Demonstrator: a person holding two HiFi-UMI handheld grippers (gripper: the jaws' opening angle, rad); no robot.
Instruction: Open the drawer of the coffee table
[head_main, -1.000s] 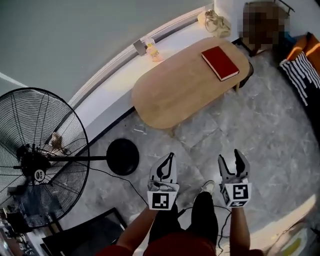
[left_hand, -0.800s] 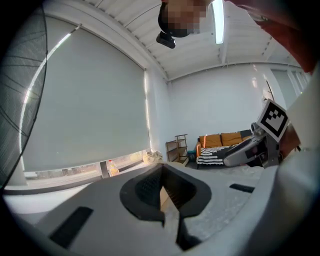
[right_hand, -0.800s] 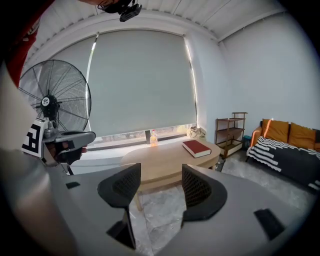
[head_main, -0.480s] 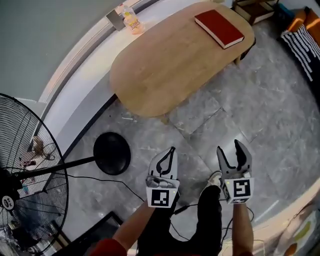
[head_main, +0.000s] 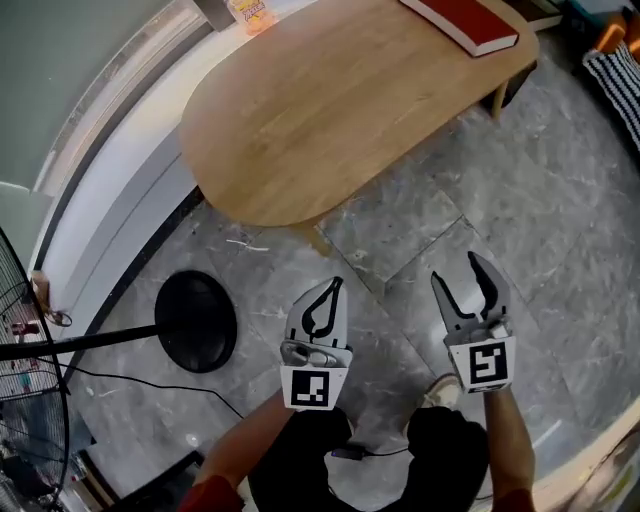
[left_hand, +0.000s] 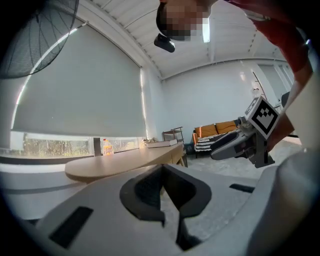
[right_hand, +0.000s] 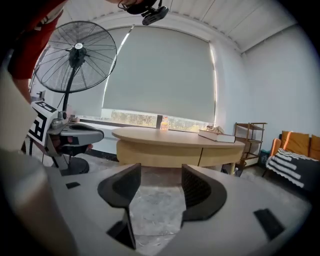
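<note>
The person stands a little way back from the coffee table (head_main: 330, 110), both tools held low over the floor (head_main: 560, 220) and pointing at the table, I think so they are ready to reach in. The left gripper (head_main: 335, 290) has its two black jaws pressed together at the tips with nothing in them. The right gripper (head_main: 459, 278) has its jaws spread wide, with only bare floor showing in the gap, so it looks to me like the one meant to take hold. The table is a long rounded shape with a smooth pale wood top. In the right gripper view a band of the same wood runs under the top, and a thin upright line cuts it; I take the part beside that line to be the drawer (right_hand: 220, 156), and it sits flush and closed. I cannot see a handle. A flat red book (head_main: 465, 22) lies at the table's far end. The floor is shiny grey stone in big squares. A round black fan base (head_main: 195, 320) rests on it to the left.
</note>
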